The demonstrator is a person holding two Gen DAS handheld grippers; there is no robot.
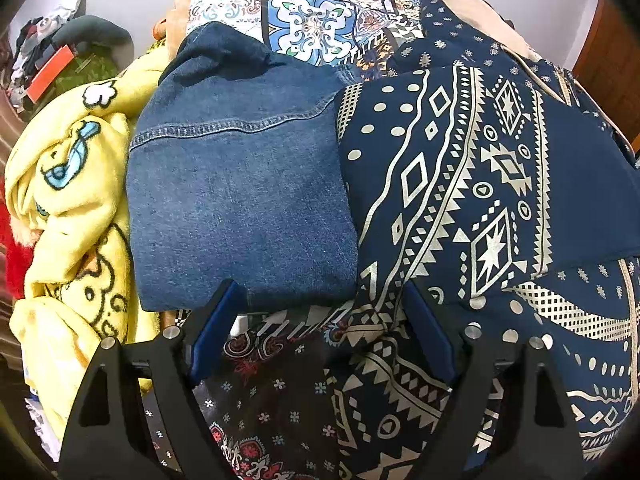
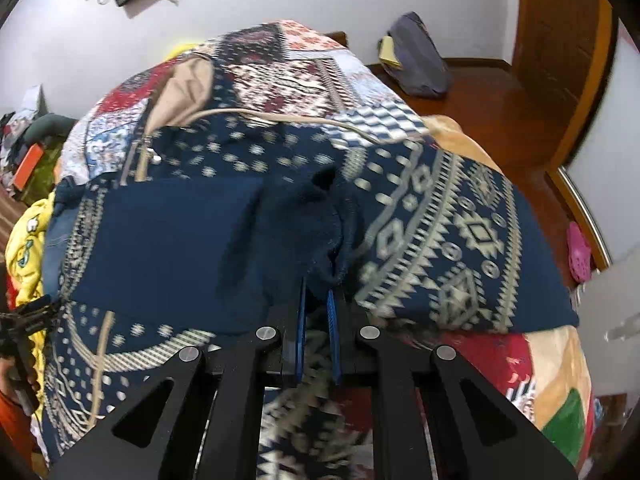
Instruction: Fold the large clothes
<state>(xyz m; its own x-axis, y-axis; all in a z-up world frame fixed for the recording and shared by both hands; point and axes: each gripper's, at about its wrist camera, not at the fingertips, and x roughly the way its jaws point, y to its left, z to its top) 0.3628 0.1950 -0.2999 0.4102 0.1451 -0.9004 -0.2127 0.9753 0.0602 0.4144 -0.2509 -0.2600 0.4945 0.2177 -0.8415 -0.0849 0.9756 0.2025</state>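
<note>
A large navy hoodie with a cream geometric print (image 1: 480,184) lies spread on the bed; it also fills the right wrist view (image 2: 440,232). Its beige-lined hood (image 2: 188,92) and drawstring (image 2: 304,118) lie at the far side. My right gripper (image 2: 318,292) is shut on a bunched navy sleeve cuff (image 2: 316,224) of the hoodie. My left gripper (image 1: 320,312) is open, with its blue pads either side of the hoodie's near edge, holding nothing. It shows at the left edge of the right wrist view (image 2: 28,320).
Folded blue jeans (image 1: 240,184) lie left of the hoodie. A yellow cartoon blanket (image 1: 72,216) is heaped further left. A patchwork bedspread (image 1: 320,20) covers the bed. A wooden floor (image 2: 500,112) with a grey bag (image 2: 420,60) lies beyond the bed.
</note>
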